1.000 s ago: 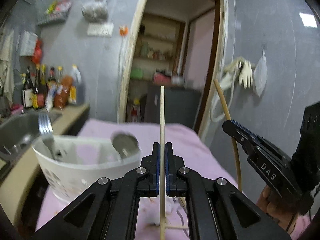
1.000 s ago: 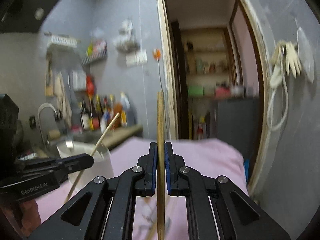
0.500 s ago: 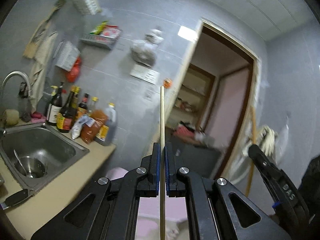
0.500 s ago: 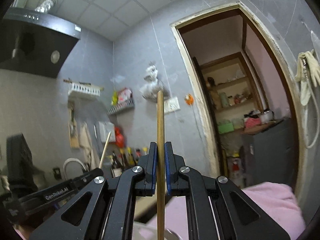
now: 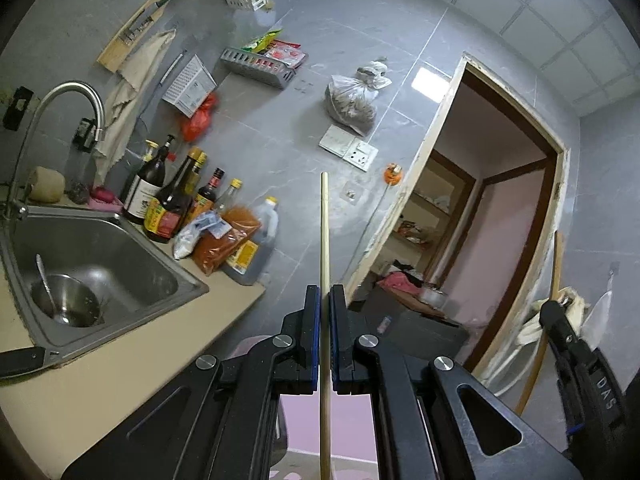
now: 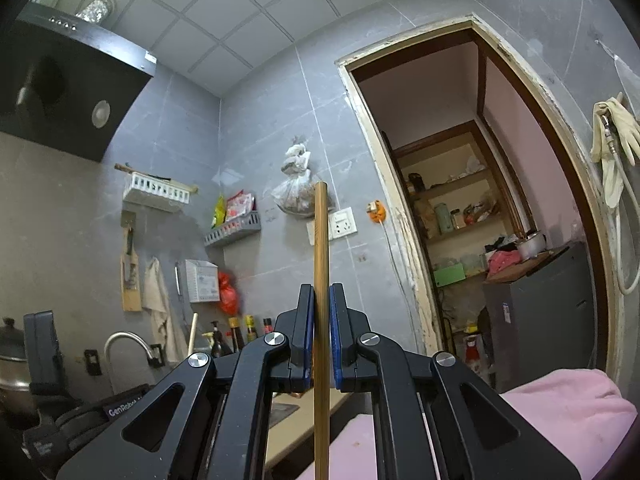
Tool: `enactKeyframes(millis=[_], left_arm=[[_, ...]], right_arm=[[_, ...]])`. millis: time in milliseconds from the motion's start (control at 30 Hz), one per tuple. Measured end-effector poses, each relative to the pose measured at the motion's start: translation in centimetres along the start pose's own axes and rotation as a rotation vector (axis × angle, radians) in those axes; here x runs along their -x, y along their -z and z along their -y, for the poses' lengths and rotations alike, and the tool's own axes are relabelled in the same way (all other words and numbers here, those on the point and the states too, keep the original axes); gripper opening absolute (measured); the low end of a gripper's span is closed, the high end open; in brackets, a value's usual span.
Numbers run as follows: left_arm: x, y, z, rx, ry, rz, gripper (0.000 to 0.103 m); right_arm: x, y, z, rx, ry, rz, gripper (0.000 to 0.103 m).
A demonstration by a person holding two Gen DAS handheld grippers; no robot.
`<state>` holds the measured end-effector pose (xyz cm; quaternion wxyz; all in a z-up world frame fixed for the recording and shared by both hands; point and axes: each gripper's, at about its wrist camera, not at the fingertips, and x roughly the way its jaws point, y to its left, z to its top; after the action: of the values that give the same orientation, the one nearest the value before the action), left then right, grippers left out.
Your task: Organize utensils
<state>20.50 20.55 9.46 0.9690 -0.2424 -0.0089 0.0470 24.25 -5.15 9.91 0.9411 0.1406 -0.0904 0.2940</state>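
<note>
My left gripper (image 5: 325, 300) is shut on a pale wooden chopstick (image 5: 324, 236) that stands upright between its pads and points up at the wall. My right gripper (image 6: 321, 300) is shut on a darker brown chopstick (image 6: 321, 240), also upright. In the left wrist view the right gripper (image 5: 576, 344) shows at the far right with its chopstick (image 5: 554, 280). In the right wrist view the left gripper (image 6: 80, 412) shows at the lower left with its chopstick tip (image 6: 193, 330). Both grippers are raised high and tilted upward. The utensil basket is out of view.
A steel sink (image 5: 96, 264) with a ladle (image 5: 46, 284) lies at the left beside a tap (image 5: 60, 96). Sauce bottles (image 5: 172, 200) stand on the counter (image 5: 120, 368). A pink-covered table (image 6: 560, 420) is below. An open doorway (image 6: 480, 220) is at the right.
Both grippers have risen and tilted upward with their chopsticks. The white basket with fork and spoon and most of the pink table have dropped out of view.
</note>
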Motion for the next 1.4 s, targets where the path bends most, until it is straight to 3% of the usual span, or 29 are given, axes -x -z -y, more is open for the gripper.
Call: enactKeyframes(millis=[333,667,900,1400], left_arm=[[0.8,3.5,0.9,-0.089,-0.092,0.040,0.003],[0.9,6.3,1.8,-0.161,-0.103,-0.107,0.003],[1.7,7.5,2.7,-0.198,-0.064,-0.172,0.004],[2.0,7.9,3.0,-0.208,-0.052,-0.216,0.004]], right_arm=[[-0.2,2.1,-0.2,0.032,0.001,-0.057,0.006],[0.1,3.5,0.0,0.042,-0.033,-0.205,0.006],[1.1,3.4,0.0,0.048,-0.066,-0.264,0.007],[1.3,4.8,0.1,0.026,-0.086,-0.351,0.007]])
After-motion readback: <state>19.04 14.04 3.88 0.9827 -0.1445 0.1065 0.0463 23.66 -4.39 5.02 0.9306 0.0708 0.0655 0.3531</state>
